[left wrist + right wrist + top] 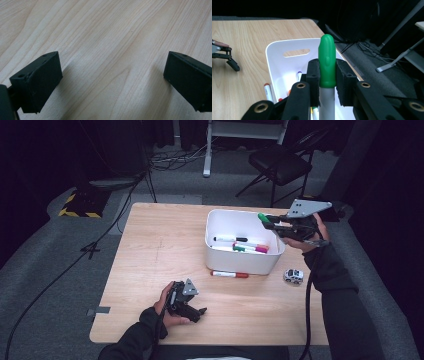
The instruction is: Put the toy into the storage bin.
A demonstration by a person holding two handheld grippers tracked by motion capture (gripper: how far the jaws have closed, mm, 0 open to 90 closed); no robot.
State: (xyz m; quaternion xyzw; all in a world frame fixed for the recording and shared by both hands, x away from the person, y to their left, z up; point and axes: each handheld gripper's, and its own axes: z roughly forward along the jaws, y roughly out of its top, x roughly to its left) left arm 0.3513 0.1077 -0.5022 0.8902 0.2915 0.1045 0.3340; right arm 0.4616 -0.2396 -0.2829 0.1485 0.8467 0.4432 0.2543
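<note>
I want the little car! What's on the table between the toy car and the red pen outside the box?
Nothing: in the high view, bare table lies between the toy car and the red-capped marker.

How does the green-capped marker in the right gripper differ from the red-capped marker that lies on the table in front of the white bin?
The green-capped marker is clamped in the right gripper and held in the air above the white bin; the red-capped marker lies flat on the table, touched by nothing. The caps differ too: one is green, the other red. Both have a white barrel and look alike in shape.
</note>
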